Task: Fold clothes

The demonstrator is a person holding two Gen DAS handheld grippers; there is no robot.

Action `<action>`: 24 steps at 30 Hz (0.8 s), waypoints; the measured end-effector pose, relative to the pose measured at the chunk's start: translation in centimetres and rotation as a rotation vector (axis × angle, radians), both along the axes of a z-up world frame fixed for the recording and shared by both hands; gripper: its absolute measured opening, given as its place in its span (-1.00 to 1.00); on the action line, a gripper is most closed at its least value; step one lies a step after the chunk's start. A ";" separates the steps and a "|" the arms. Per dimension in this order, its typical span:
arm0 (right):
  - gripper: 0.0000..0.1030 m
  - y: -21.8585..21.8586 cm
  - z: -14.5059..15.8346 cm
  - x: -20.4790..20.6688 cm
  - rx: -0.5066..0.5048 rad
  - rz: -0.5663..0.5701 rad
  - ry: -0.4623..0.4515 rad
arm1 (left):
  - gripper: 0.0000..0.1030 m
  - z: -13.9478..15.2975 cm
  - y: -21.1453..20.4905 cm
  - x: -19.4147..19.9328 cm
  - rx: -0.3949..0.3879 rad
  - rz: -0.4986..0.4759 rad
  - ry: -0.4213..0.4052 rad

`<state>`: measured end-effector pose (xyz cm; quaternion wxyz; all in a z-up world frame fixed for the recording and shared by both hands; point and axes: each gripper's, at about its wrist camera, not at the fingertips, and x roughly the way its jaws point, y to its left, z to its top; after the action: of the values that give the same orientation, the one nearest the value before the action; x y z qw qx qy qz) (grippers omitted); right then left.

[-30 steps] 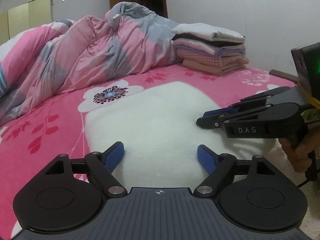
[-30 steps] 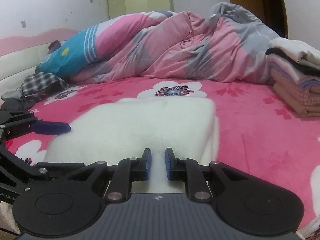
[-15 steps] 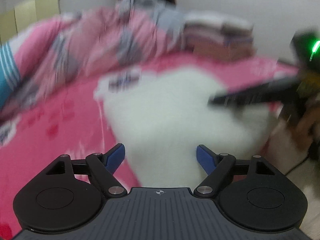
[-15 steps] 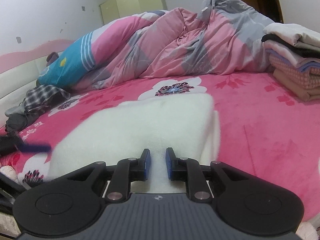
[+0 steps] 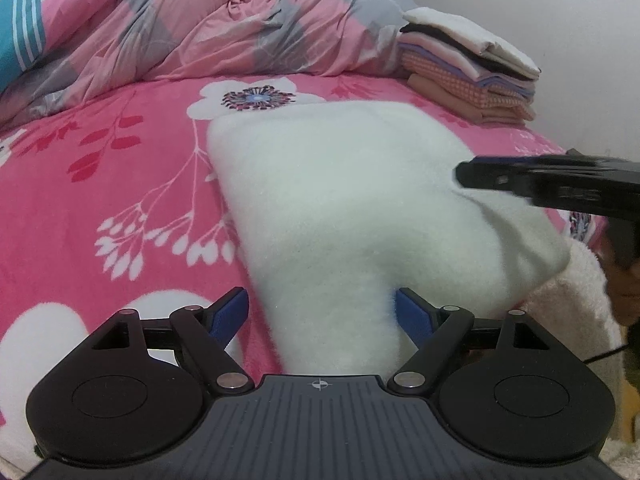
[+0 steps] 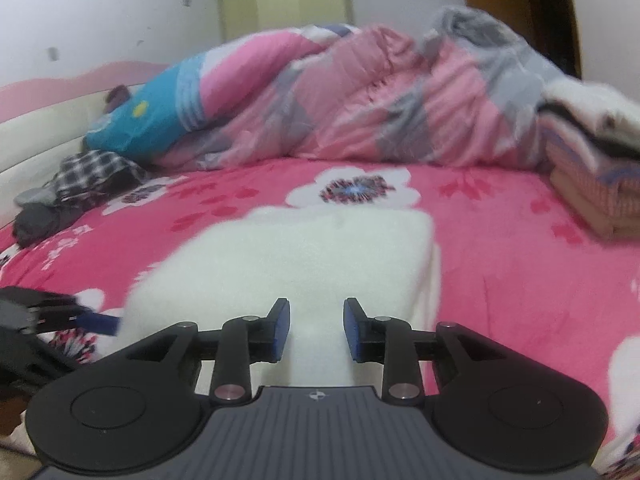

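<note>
From the left wrist I look along my left gripper [image 5: 320,312]; its blue pads stand wide apart, and the near end of the white fleece garment [image 5: 360,216] lies between them; the right pad [image 5: 412,312] sits just at the fleece's edge, but I cannot tell whether it touches, and the left pad is clear of it, so nothing is pinched. The fleece lies folded on the pink flowered bedspread [image 5: 100,184], running from the near edge toward the middle of the bed; at right my right gripper [image 5: 464,174] reaches in over the fleece's right side, too blurred here for me to read its jaws; a hand [image 5: 624,292] shows below it at the right edge. Far right sits a stack of folded clothes [image 5: 472,76]; a rumpled pink and grey quilt [image 5: 200,28] fills the far side.

From the right wrist, my right gripper [image 6: 317,330] has just been opening; its pads stand a moderate gap apart with the fleece [image 6: 288,264] showing between them, pressed by neither. The left gripper [image 6: 100,322] pokes in at near left, its blue tip beside the fleece's left edge; the view is blurred. The stack of folded clothes [image 6: 592,168] is at far right, the quilt [image 6: 340,96] behind, and a dark checked heap of clothes [image 6: 80,184] lies at far left on the bedspread [image 6: 520,260].
</note>
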<state>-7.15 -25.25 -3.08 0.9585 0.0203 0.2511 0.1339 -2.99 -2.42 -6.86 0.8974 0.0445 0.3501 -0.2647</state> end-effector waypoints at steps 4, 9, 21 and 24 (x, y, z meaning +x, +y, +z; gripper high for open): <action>-0.24 0.5 1.1 -2.3 -0.048 0.044 -0.024 | 0.62 -0.1 0.0 0.3 -0.005 0.002 0.003; -0.24 1.2 -0.5 -2.7 -0.109 0.064 0.027 | 0.63 -0.2 0.0 0.3 -0.006 0.003 0.004; -0.23 1.8 -2.1 -2.4 -0.158 0.061 0.031 | 0.61 1.9 0.9 -0.8 -0.016 0.007 -0.004; -0.23 1.6 -2.2 -2.4 -0.154 0.063 0.026 | 0.61 3.1 1.2 -1.2 -0.042 -0.001 -0.042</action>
<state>-9.51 -23.61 -5.32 0.9492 -0.0595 0.2733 0.1439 -4.21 -1.24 -3.80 0.9051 0.0313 0.3256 -0.2715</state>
